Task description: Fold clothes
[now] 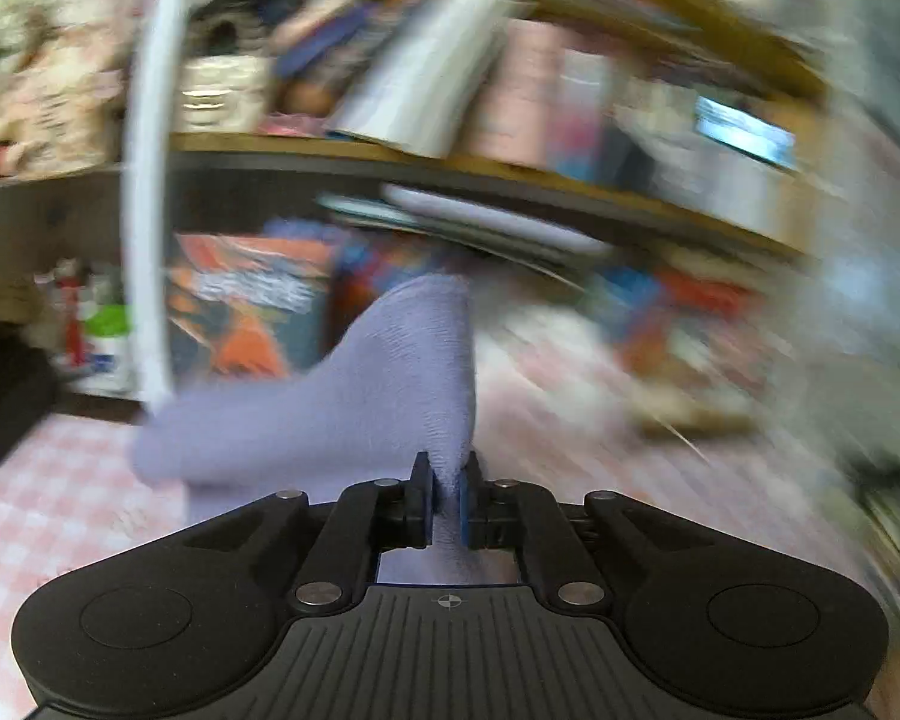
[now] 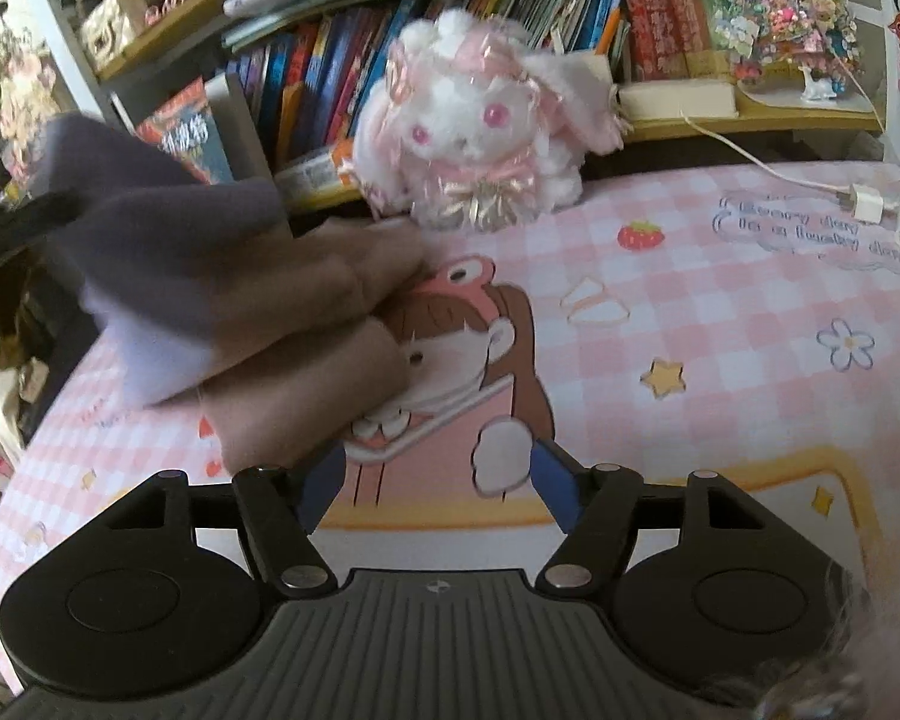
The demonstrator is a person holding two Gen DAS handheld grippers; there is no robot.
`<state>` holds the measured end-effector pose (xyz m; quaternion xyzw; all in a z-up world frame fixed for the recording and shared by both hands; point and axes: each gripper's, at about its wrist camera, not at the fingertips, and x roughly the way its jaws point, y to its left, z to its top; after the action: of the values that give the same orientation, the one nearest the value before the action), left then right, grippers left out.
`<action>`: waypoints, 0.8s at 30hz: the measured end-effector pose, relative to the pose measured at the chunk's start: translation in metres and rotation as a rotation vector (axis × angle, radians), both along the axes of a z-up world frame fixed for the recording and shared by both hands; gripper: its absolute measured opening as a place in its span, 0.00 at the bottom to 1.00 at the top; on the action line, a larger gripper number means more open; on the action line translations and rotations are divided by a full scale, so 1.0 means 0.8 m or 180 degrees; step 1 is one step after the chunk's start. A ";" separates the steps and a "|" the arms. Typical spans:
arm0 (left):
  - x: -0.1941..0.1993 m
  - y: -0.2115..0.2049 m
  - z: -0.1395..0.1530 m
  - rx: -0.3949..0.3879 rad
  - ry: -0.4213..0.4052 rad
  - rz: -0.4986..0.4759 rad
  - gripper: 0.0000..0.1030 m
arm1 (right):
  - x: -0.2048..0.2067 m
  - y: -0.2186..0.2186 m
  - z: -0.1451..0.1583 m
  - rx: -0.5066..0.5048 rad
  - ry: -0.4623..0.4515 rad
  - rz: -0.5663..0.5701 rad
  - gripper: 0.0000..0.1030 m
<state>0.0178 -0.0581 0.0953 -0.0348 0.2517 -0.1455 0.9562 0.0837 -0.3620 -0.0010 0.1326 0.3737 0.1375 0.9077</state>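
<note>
My left gripper [image 1: 447, 498] is shut on a lavender cloth [image 1: 354, 414] and holds it lifted above the pink checked tablecloth [image 1: 60, 510]; the left wrist view is blurred by motion. In the right wrist view the same cloth [image 2: 150, 240] hangs in the air at the left, purple on top and pale below, over a folded tan cloth [image 2: 306, 360] lying on the tablecloth [image 2: 720, 330]. My right gripper [image 2: 432, 480] is open and empty, its jaws spread wide just in front of the tan cloth.
A white and pink plush rabbit [image 2: 480, 126] sits at the table's back edge. Bookshelves full of books [image 2: 330, 72] stand behind it. A white charger and cable [image 2: 864, 204] lie at the far right. A white pole [image 1: 150, 180] rises at the left.
</note>
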 end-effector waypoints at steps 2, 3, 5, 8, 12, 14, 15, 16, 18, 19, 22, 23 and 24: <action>-0.051 0.015 -0.050 0.0081 0.0558 -0.0049 0.07 | 0.004 -0.002 0.001 0.0054 0.0021 0.0039 0.65; -0.070 0.019 -0.076 0.0145 0.0833 0.0051 0.07 | 0.006 -0.002 0.001 0.0082 0.0043 0.0068 0.65; -0.105 0.027 -0.123 0.0238 0.1331 0.0307 0.09 | 0.009 -0.001 0.000 0.0131 0.0091 0.0133 0.65; -0.135 0.038 -0.134 0.0066 0.1458 0.0602 0.13 | 0.012 0.013 -0.004 0.0161 0.0199 0.0281 0.65; -0.159 0.049 -0.122 -0.0128 0.1349 0.0941 0.49 | 0.018 0.048 0.003 0.0051 0.0177 0.0556 0.67; -0.162 0.051 -0.105 -0.0149 0.1182 0.1083 0.58 | 0.021 0.066 0.006 -0.0017 0.0151 0.0700 0.68; -0.162 0.051 -0.093 -0.0165 0.1080 0.1127 0.61 | 0.023 0.076 0.008 -0.0051 0.0138 0.0772 0.68; -0.161 0.049 -0.083 -0.0159 0.0975 0.1122 0.62 | 0.025 0.084 0.010 -0.0071 0.0139 0.0833 0.68; -0.158 0.044 -0.065 -0.0111 0.0776 0.1069 0.64 | 0.032 0.095 0.015 -0.0039 0.0160 0.0913 0.68; -0.153 0.044 -0.059 -0.0045 0.0701 0.1037 0.65 | 0.036 0.101 0.017 -0.0031 0.0148 0.0945 0.68; -0.124 0.044 -0.050 0.0267 0.0590 0.0950 0.66 | 0.049 0.120 0.024 -0.0013 0.0122 0.1047 0.68; -0.103 0.043 -0.055 0.0438 0.0675 0.0930 0.66 | 0.057 0.131 0.025 -0.0018 0.0138 0.1095 0.68; -0.080 0.041 -0.062 0.0629 0.0783 0.0898 0.66 | 0.066 0.144 0.024 -0.0032 0.0175 0.1146 0.68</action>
<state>-0.0459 -0.0252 0.0460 0.0067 0.3722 0.0206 0.9279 0.1362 -0.2468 0.0183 0.0627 0.4167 0.2923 0.8585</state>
